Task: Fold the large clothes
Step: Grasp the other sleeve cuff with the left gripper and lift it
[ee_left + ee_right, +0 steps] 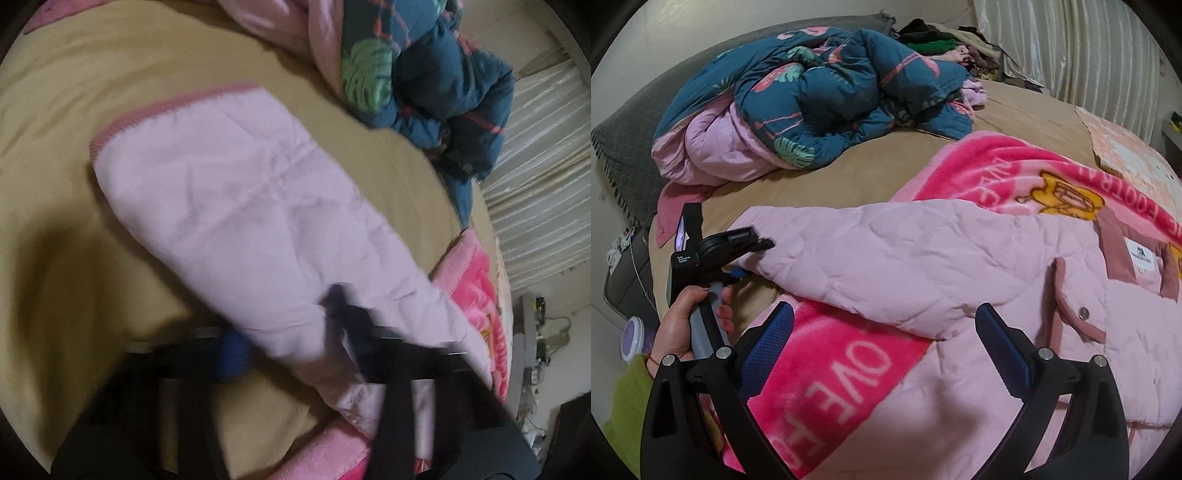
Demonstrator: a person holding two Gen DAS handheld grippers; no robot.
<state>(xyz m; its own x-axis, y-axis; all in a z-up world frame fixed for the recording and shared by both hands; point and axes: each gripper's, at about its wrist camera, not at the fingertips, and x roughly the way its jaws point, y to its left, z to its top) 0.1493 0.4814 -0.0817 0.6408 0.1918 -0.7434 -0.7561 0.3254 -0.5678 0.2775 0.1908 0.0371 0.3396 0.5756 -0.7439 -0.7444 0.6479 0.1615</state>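
A pale pink quilted jacket (979,266) lies on a bed, its collar and label at the right and one sleeve (240,206) stretched out to the left. My left gripper (746,271) is held by a hand at the sleeve's end, and in its own blurred view (291,339) the sleeve fabric lies between its fingers. It looks shut on the sleeve. My right gripper (884,343) is open and empty, hovering over the jacket's body with its blue pads (768,350) wide apart.
A bright pink printed blanket (849,369) lies under the jacket on the tan bedsheet (849,173). A crumpled teal floral duvet (827,99) sits at the back of the bed, with a clothes pile (942,44) behind it. A pale curtain (1089,55) hangs at right.
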